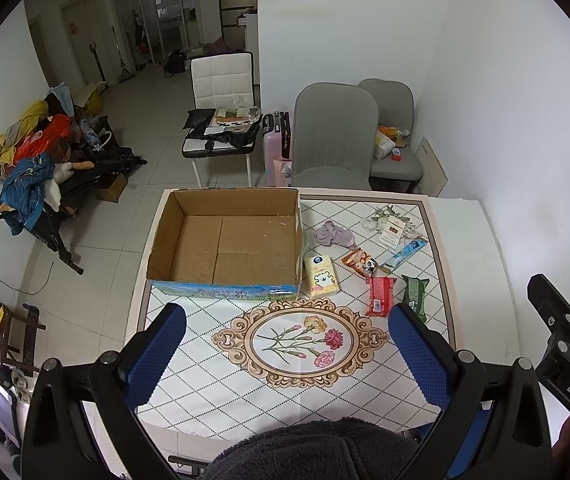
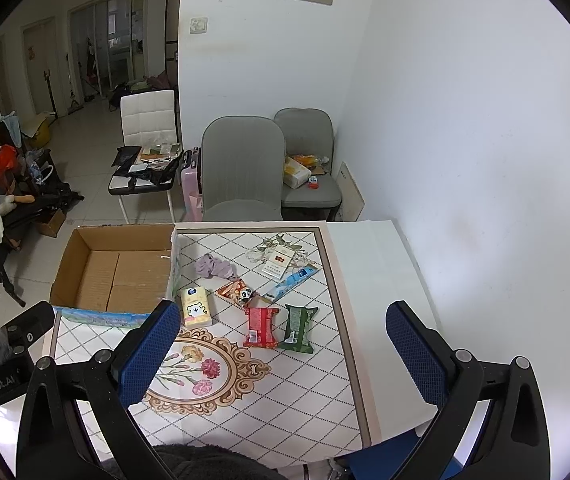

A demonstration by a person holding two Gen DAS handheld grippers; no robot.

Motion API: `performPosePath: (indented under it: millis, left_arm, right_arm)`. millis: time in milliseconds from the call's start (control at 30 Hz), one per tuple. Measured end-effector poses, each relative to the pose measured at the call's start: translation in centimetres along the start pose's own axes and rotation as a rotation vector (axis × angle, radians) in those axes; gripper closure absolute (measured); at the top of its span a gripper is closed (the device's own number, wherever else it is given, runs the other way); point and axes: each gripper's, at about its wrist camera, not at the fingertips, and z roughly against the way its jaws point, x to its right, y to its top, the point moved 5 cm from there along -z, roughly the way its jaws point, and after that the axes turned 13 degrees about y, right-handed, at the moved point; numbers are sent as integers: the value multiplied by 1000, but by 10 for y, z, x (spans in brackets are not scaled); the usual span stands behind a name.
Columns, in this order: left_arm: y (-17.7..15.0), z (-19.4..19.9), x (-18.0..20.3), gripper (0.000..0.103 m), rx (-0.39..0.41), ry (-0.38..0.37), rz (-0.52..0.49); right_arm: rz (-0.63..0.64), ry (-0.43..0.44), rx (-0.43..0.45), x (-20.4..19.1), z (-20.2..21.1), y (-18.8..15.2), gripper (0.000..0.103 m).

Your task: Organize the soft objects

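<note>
An open, empty cardboard box [image 1: 229,244] [image 2: 121,270] stands at the table's far left. Beside it lie a yellow tissue pack [image 1: 321,278] [image 2: 196,306], a purple scrunchie [image 1: 333,235] [image 2: 215,266], an orange snack pack [image 1: 359,262] [image 2: 237,292], a red pack [image 1: 381,296] [image 2: 260,327], a green pack [image 1: 416,291] [image 2: 297,328], a blue tube [image 1: 403,255] [image 2: 291,282] and a cigarette box [image 1: 392,232] [image 2: 279,264]. My left gripper [image 1: 289,360] and right gripper [image 2: 285,360] are open and empty, held above the table's near edge.
The table [image 1: 469,264] carries a floral patterned cloth [image 1: 305,340]. Two grey chairs [image 1: 335,136] and a pink suitcase [image 1: 277,148] stand behind it. A white chair [image 1: 221,120] holds clutter. A white wall lies to the right. A dark fuzzy sleeve [image 1: 313,452] sits at the bottom.
</note>
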Motion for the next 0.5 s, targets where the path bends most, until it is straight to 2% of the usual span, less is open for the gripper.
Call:
performPosePath:
  millis: [500]
  left_arm:
    - [0,2,-2,0,4,-3,3]
  right_arm:
    - [1,-1,8,-1,0,-1,0]
